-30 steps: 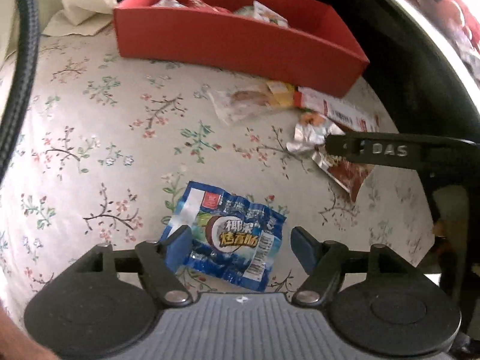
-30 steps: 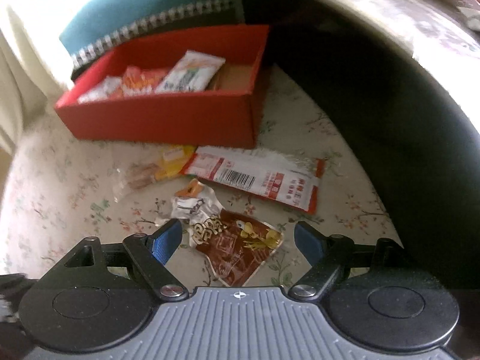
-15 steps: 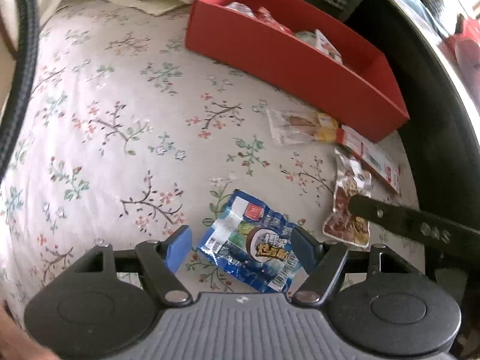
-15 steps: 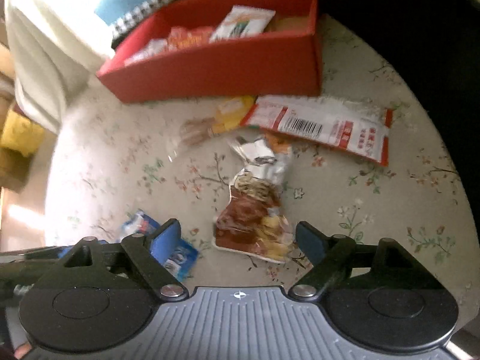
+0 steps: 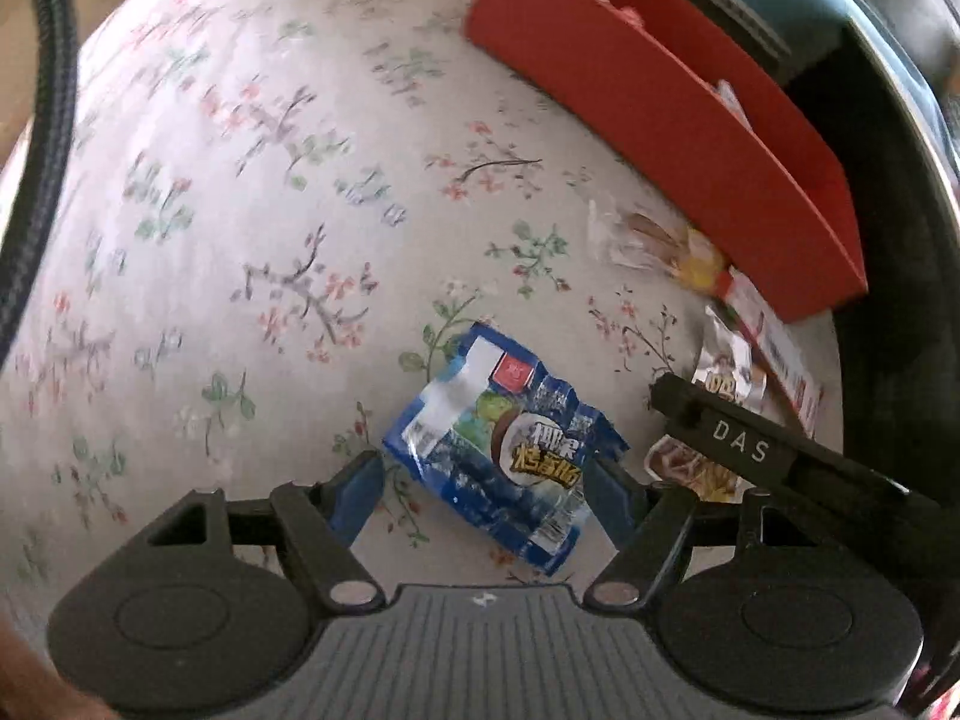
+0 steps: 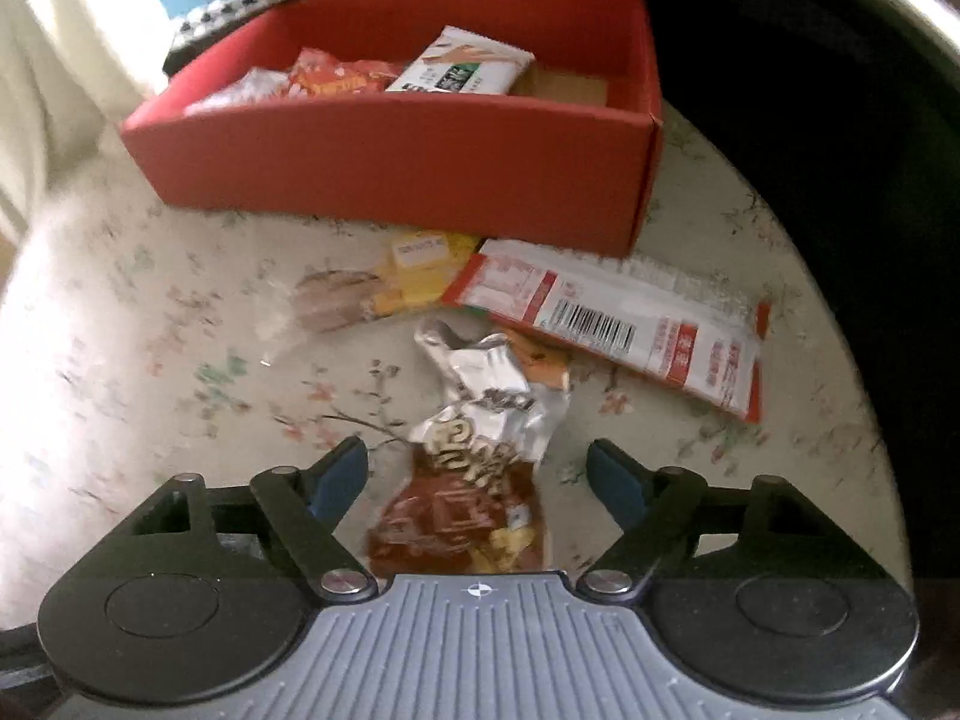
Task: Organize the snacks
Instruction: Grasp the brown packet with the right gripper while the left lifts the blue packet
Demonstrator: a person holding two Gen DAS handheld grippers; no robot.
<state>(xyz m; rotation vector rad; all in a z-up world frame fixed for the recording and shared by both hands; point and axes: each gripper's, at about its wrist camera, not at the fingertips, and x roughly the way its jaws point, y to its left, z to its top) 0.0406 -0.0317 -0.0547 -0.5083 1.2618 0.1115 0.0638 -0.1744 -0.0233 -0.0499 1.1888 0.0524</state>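
Left gripper (image 5: pixel 486 495) is hanging released around the blue packet (image 5: pixel 504 456) lying on the cloth (image 5: pixel 240 210); right gripper (image 6: pixel 477 483), jaws just closing, is straddling the brown packet (image 6: pixel 468 498) untouched; both look light, crinkly, best pinched mid-body

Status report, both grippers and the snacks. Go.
Left gripper open, straddling blue packet. Right gripper jaws just closing, not gripping, brown packet between them. Red box path unobstructed.

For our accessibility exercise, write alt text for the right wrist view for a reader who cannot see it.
The right gripper, jaws open, hangs over a brown and silver snack packet on a floral tablecloth. Beyond lie a red and white packet and a red box holding snacks.
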